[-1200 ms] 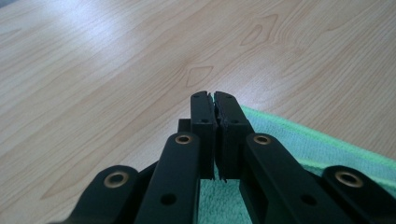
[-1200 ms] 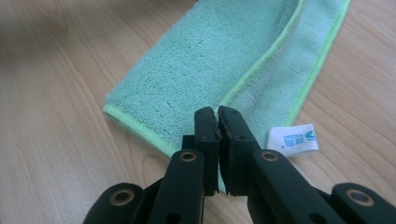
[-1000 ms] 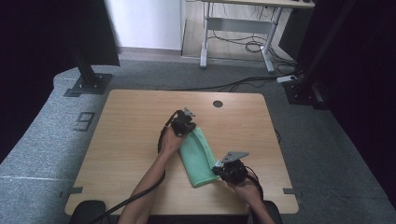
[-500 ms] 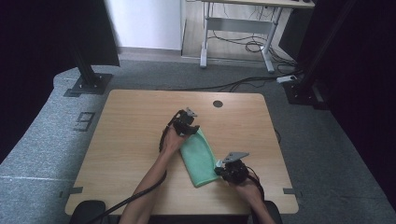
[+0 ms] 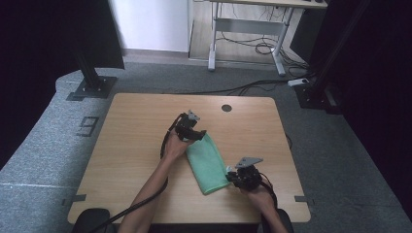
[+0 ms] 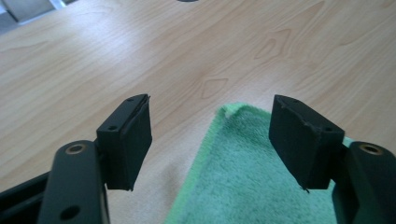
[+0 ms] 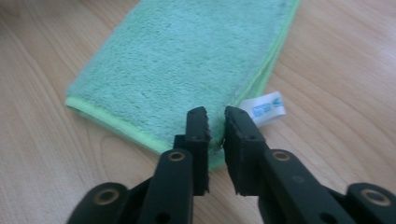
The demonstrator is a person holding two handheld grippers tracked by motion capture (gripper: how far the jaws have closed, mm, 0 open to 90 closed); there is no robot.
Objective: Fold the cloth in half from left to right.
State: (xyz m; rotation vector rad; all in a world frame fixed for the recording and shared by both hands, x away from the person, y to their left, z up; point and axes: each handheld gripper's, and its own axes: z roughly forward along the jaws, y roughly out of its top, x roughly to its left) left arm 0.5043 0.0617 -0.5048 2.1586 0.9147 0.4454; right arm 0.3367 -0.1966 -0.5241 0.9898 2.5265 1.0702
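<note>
A folded green towel (image 5: 206, 162) lies flat on the wooden table (image 5: 136, 126), slanting from the middle toward the near right. My left gripper (image 5: 194, 135) is at its far corner. Its jaws have just been opening and stand wide apart in the left gripper view, where the left gripper (image 6: 212, 116) straddles the towel's corner (image 6: 252, 177) without touching it. My right gripper (image 5: 235, 177) is at the near right corner. The right gripper (image 7: 216, 114) has also just been opening, with a narrow gap over the towel's edge (image 7: 187, 60), beside a white label (image 7: 264, 108).
A round cable hole (image 5: 226, 108) sits near the table's far edge. Behind the table stand a desk frame (image 5: 243, 43) with loose cables and a black stand base (image 5: 90, 85). Bare wood stretches left of the towel.
The left gripper's jaws have spread apart at the towel's far corner. Both hands have stayed where they were and the towel lies in the same place.
</note>
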